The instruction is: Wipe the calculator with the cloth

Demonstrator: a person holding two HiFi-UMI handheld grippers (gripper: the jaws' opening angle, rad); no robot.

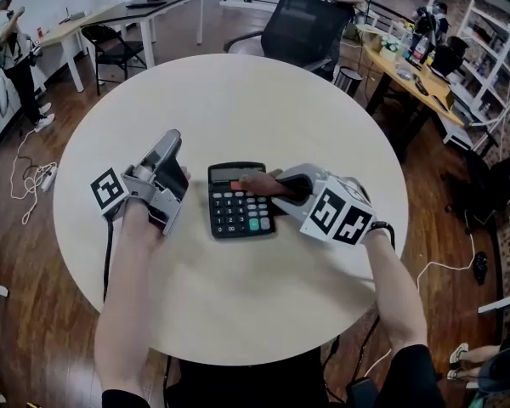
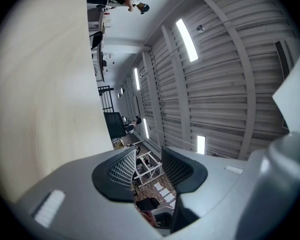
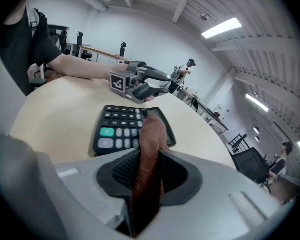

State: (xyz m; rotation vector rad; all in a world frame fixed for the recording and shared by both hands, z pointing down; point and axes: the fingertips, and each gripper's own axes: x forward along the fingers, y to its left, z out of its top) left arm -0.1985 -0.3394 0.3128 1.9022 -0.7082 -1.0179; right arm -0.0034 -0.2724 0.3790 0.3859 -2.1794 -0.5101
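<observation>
Your right gripper (image 3: 149, 176) pinches the brown cloth (image 3: 151, 134), its tip over the calculator (image 3: 119, 130); your left gripper (image 2: 149, 166) sits beside it, jaws spread, empty.

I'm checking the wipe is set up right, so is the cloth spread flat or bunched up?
Bunched. The cloth is a narrow brown roll clamped in the right tongs, its tip over the calculator.
</observation>
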